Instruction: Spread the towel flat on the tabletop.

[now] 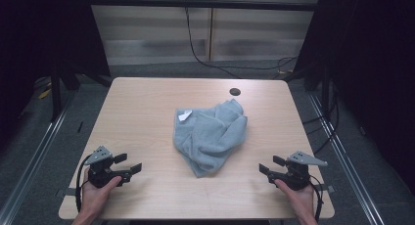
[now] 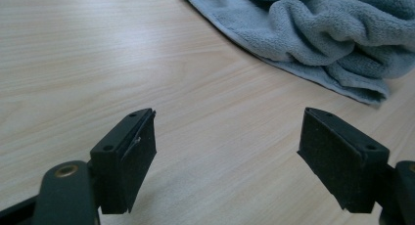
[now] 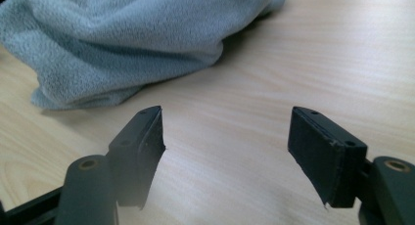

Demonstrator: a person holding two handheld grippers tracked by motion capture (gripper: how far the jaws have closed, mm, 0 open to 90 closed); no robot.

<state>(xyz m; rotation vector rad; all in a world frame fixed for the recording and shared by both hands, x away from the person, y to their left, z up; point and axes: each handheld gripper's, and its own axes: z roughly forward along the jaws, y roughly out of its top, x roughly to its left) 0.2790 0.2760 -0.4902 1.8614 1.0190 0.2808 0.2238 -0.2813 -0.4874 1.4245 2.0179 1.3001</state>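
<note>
Crumpled grey towel [image 1: 211,134] (folds hide its underside) lies between left gripper [image 1: 128,165] and right gripper [image 1: 268,166], jaws spread.

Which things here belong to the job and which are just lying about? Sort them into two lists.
Part of the job:
- grey towel, crumpled mid-table
- left gripper, open, clear of the towel
- right gripper, open, clear of the towel

Just there:
- wooden table
- dark round hole near the table's far edge
- black cable on the floor beyond
</note>
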